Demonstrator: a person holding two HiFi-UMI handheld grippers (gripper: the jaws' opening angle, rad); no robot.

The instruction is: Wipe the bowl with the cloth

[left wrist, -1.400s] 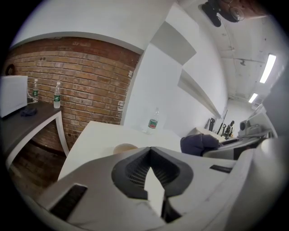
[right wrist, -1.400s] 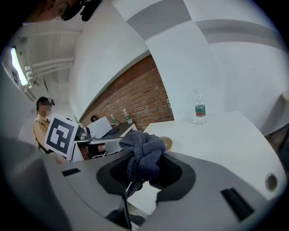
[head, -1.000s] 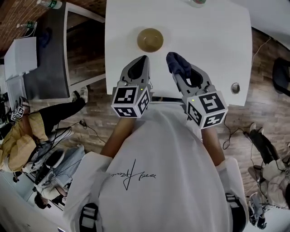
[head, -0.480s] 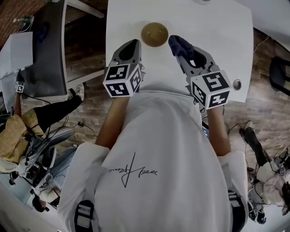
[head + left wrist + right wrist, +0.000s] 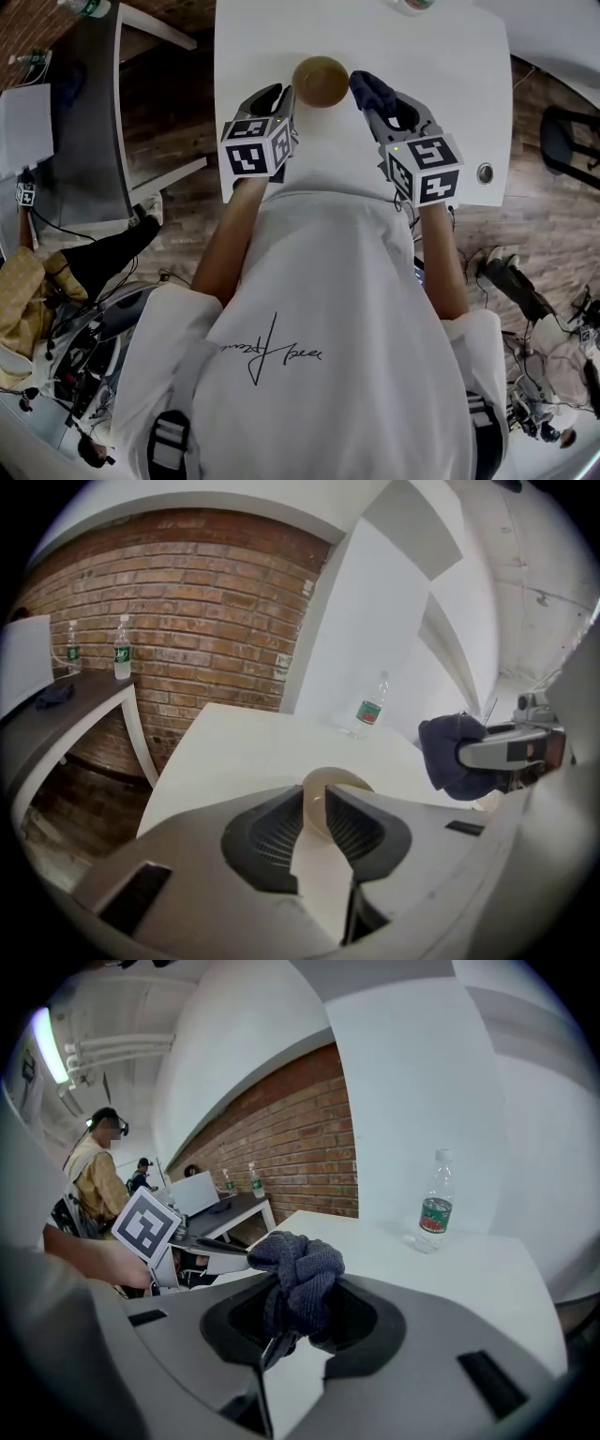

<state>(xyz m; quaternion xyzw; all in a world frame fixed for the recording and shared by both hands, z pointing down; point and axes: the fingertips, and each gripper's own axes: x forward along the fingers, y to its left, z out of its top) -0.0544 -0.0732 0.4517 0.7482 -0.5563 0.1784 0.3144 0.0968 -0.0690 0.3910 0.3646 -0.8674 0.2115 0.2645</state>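
Our left gripper (image 5: 280, 93) has just been opening: jaws partly apart, with the near rim of the smooth, round tan bowl (image 5: 320, 81) in the gap. Our right gripper (image 5: 373, 103) is clamped on a bunched, dark-blue knitted cloth (image 5: 367, 88), just beside the bowl.

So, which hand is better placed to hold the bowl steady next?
Left. The left tongs have just been opening, with the rim of the bowl between them, not yet gripped. The right tongs are shut on the cloth, beside the bowl.
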